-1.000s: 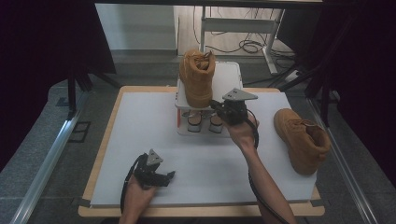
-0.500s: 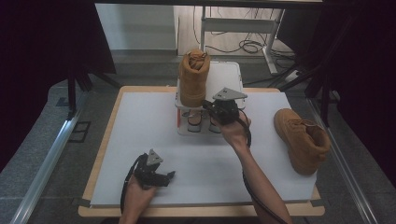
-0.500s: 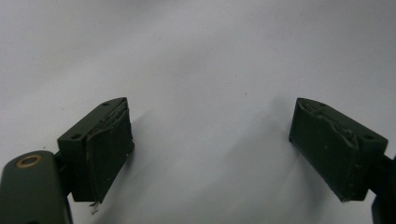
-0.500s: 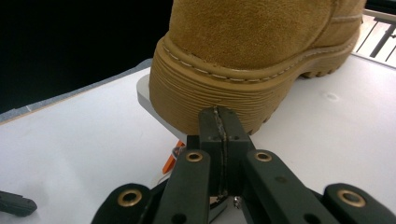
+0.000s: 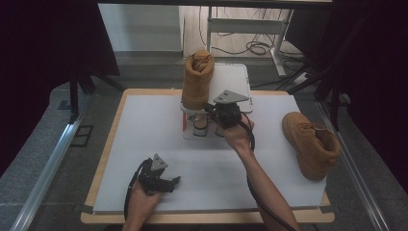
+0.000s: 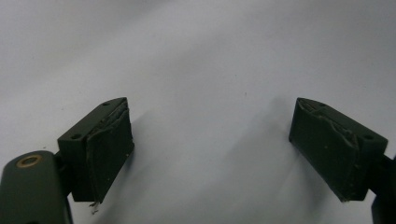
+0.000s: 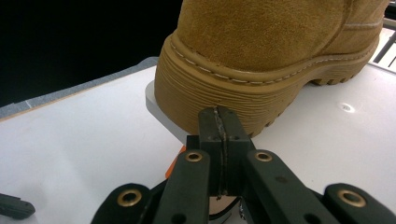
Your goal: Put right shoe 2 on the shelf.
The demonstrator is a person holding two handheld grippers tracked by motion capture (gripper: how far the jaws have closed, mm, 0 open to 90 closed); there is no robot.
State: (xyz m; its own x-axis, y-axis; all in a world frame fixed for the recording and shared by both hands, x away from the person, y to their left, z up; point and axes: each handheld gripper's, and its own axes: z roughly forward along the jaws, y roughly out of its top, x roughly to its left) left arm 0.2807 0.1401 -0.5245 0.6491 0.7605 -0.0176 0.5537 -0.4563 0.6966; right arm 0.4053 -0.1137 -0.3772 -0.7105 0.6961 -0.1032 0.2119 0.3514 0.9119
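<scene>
A tan suede boot [image 5: 197, 82] stands upright on a white raised stand [image 5: 233, 79] at the back middle of the table. My right gripper [image 5: 209, 108] is shut with nothing in it. In the right gripper view its closed tips [image 7: 219, 119] sit right at the ribbed heel sole of the boot [image 7: 261, 51]; whether they touch it I cannot tell. A second tan boot [image 5: 312, 143] lies on the white mat at the right. My left gripper [image 5: 173, 182] rests near the front edge, open over bare mat [image 6: 210, 154].
Small items [image 5: 199, 122] sit under the white stand. The white mat [image 5: 144, 130] covers a wooden tabletop. Dark frame legs and cables stand beyond the table's far edge.
My right gripper has moved left along the stand's front, toward the heel of the boot on it. The left gripper and both boots have stayed put.
</scene>
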